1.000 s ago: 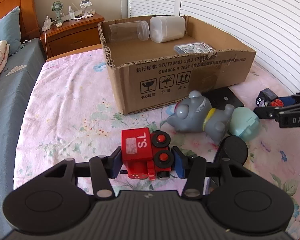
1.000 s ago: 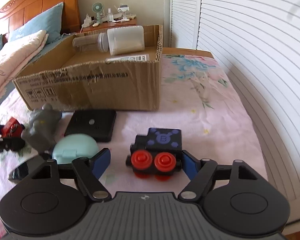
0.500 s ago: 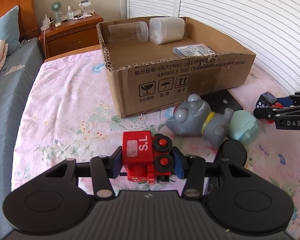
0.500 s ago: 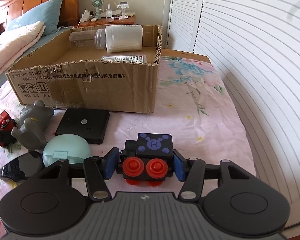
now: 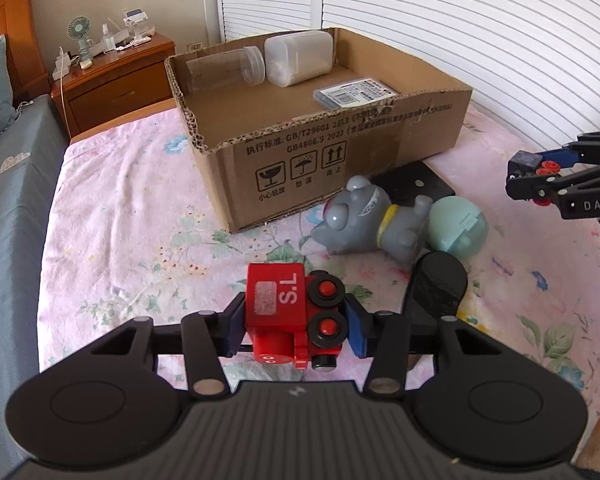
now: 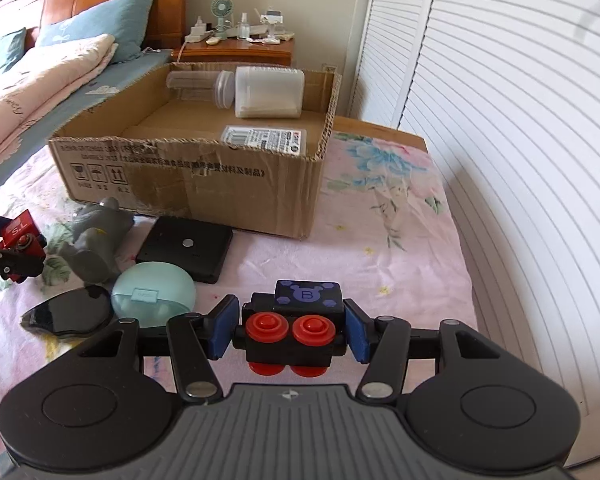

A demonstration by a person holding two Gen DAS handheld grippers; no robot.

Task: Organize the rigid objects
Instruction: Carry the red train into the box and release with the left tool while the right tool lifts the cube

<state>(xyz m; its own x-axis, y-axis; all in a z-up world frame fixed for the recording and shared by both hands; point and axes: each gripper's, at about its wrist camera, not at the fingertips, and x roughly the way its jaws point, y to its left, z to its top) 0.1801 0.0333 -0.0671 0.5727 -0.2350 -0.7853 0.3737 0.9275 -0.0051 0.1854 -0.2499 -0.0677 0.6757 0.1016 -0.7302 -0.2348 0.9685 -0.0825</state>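
Note:
My left gripper (image 5: 294, 326) is shut on a red toy train car (image 5: 288, 312) marked "S.L" and holds it above the pink bedspread. My right gripper (image 6: 290, 330) is shut on a black toy train car (image 6: 296, 328) with red wheels and a blue "B" top, also lifted. The right gripper also shows in the left wrist view (image 5: 540, 178), and the left one in the right wrist view (image 6: 4, 248). An open cardboard box (image 5: 340, 152) stands ahead on the bed (image 5: 120, 208), holding two clear plastic containers (image 5: 296, 60) and a flat packet (image 5: 354, 94).
A grey toy figure (image 5: 364, 220), a mint round case (image 5: 458, 226), a flat black box (image 6: 186, 248) and a black curved object (image 5: 436, 284) lie on the bedspread in front of the box. A wooden nightstand (image 5: 116, 80) stands behind; louvred doors (image 5: 480, 20) run along the right.
Both grippers have risen with their train cars and now look down more on the box. The right gripper closed on the black car at the start.

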